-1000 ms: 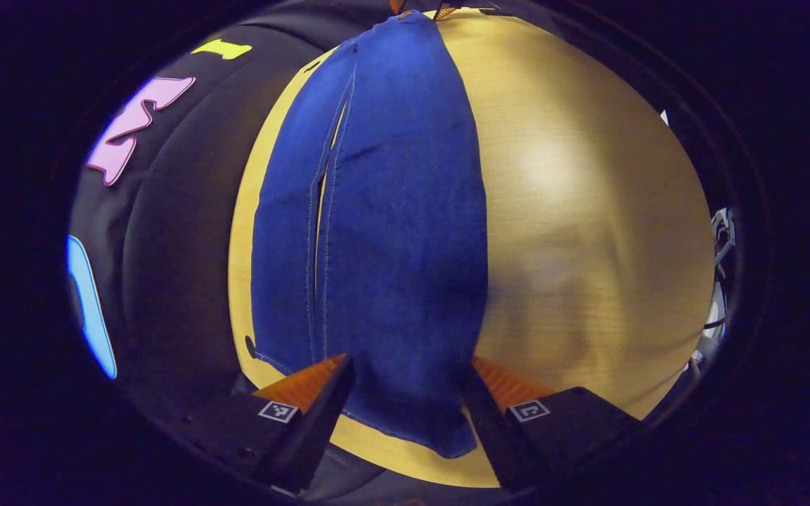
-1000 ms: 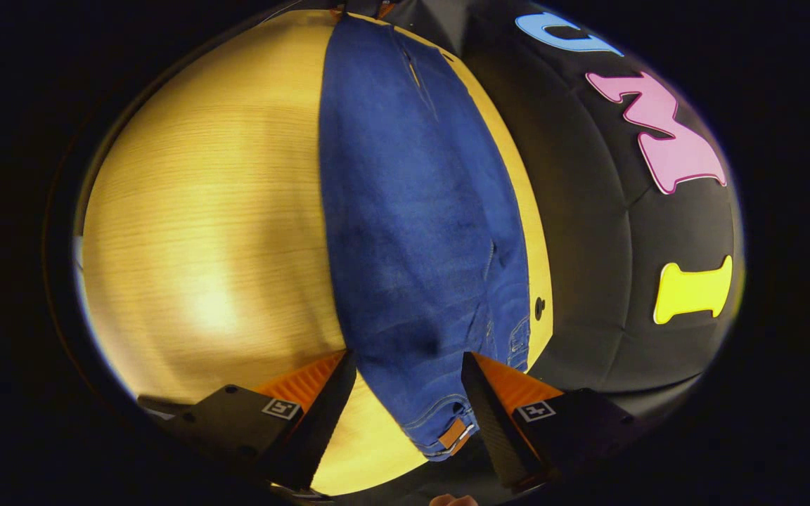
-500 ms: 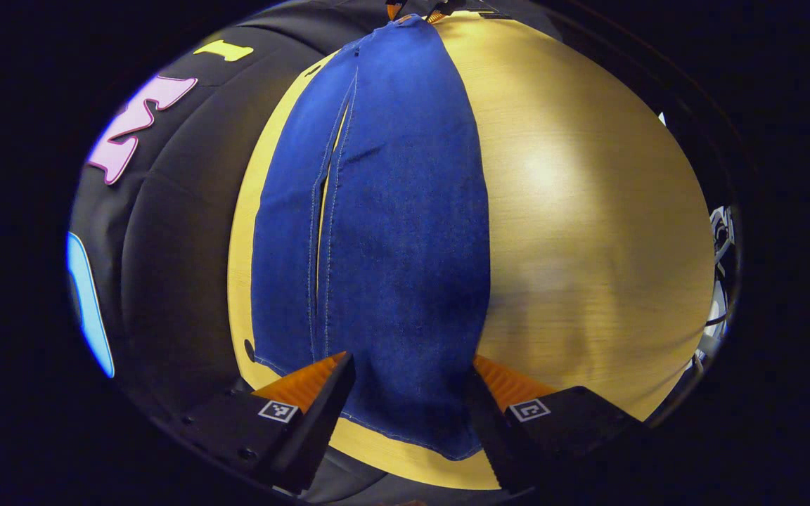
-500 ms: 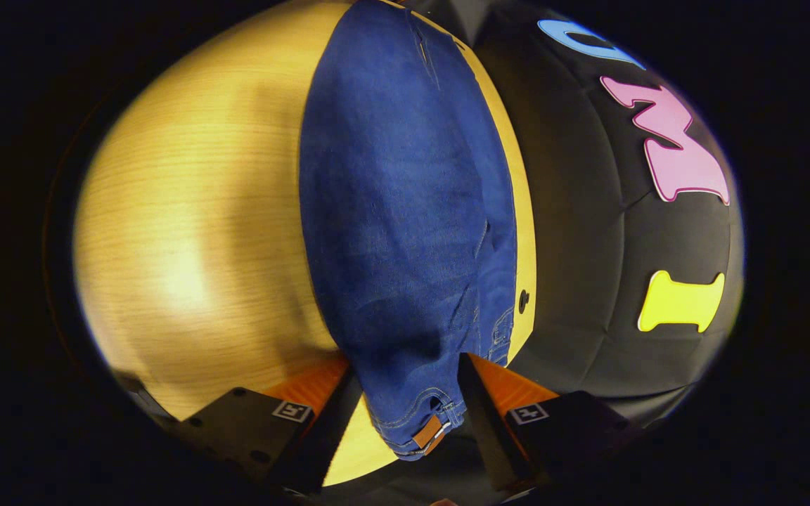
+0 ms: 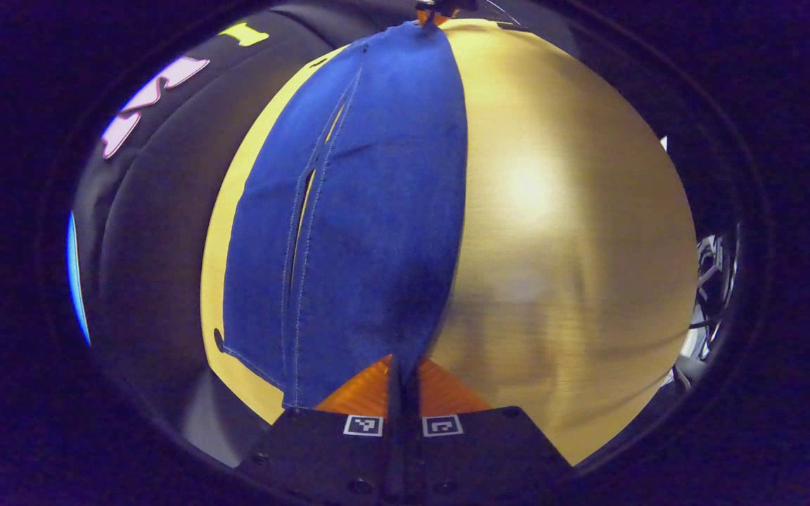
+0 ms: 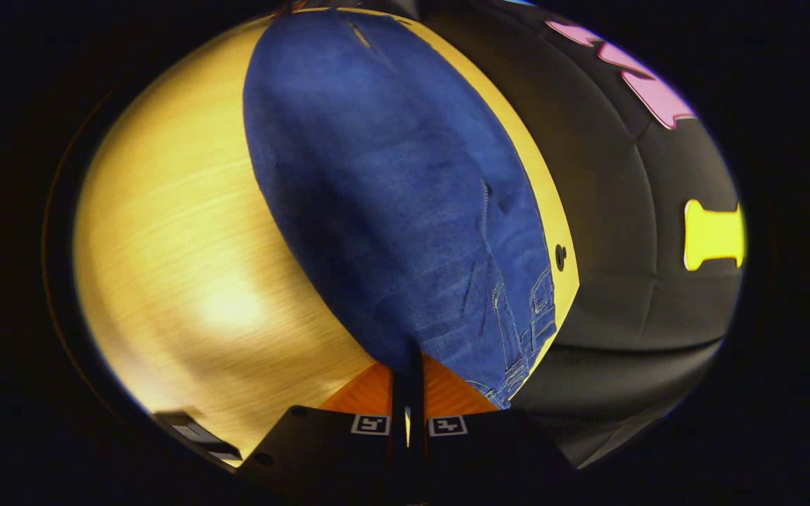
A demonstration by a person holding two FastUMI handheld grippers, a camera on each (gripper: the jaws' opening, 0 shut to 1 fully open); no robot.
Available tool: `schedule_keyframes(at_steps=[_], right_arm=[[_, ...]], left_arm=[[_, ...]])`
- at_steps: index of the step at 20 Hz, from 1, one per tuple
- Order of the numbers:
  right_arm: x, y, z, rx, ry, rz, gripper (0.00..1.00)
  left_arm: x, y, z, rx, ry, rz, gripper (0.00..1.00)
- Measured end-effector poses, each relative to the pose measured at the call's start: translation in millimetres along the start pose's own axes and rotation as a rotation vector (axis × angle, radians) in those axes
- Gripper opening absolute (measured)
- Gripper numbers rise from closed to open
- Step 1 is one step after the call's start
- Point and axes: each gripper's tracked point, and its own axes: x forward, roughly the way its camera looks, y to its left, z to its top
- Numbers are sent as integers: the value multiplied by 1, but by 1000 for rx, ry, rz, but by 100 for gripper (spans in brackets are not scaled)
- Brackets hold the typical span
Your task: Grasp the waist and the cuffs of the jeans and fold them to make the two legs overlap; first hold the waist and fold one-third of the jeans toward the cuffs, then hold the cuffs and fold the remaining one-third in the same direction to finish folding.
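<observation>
Fingers (image 5: 377, 383) together, jeans (image 5: 356, 211) edge hidden between.

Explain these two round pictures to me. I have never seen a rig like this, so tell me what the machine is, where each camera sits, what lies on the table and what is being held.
There is no robot arm here. A person holds a two-finger gripper in each hand, and a fisheye camera rides on each one, looking forward along its fingers.

In the left gripper view, the left gripper sits at the bottom, its two fingers closed together on the cuff end of the jeans.

In the right gripper view, the right gripper is likewise pinched shut on the waist end of the same jeans, near the pocket stitching.

The blue jeans lie lengthwise on a light wooden table, one leg folded onto the other. Behind it hangs the booth's black cloth wall.
</observation>
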Motion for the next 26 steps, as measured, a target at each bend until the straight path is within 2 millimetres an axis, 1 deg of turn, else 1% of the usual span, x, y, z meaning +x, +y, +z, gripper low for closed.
schedule_keyframes(at_steps=[2, 3, 4, 5, 7, 8, 9, 11, 12, 13, 14, 16, 17, 19, 20, 23, 25, 26], right_arm=[[-8, -12, 7, 124, -21, 4, 5], [-13, -22, 10, 195, -32, 1, 2], [-20, -32, 15, 261, -47, -4, 5], [-28, -44, 22, 319, -69, -14, 5], [-43, -77, 38, 404, -124, -55, 5], [-46, -97, 45, 437, -151, -80, 5], [-45, -116, 52, 472, -168, -98, 5], [-40, -148, 66, 528, -200, -132, 5], [-35, -163, 74, 554, -213, -147, 5], [-27, -176, 83, 578, -223, -164, 5], [-18, -190, 91, 603, -225, -184, 5], [3, -212, 103, 658, -208, -209, 5], [18, -222, 111, 694, -207, -214, 5], [47, -232, 119, 771, -193, -210, 5], [62, -233, 120, 805, -179, -197, 5], [104, -228, 122, 958, -139, -142, 5], [122, -221, 119, 1073, -98, -97, 5], [131, -219, 118, 1120, -79, -76, 5]], left_arm=[[0, -1, 3, -82, -19, -18, 6], [1, -4, 3, -127, -28, -32, 6], [3, -4, 6, -170, -35, -41, 6], [0, 0, 9, -205, -45, -31, 6], [-5, 6, 20, -275, -74, -24, 6], [-6, 9, 25, -311, -87, -27, 6], [-9, 16, 31, -347, -101, -22, 6], [-14, 32, 41, -413, -124, 6, 6], [-14, 45, 48, -442, -126, 46, 6], [-13, 60, 51, -476, -121, 100, 6], [-12, 71, 55, -524, -113, 144, 6], [-11, 85, 68, -610, -98, 179, 6], [-5, 92, 65, -640, -80, 185, 6], [17, 100, 57, -691, -23, 184, 6], [26, 103, 55, -699, -1, 188, 6], [46, 113, 51, -672, 66, 210, 6], [56, 116, 46, -648, 106, 210, 6], [58, 115, 47, -650, 115, 208, 7]])
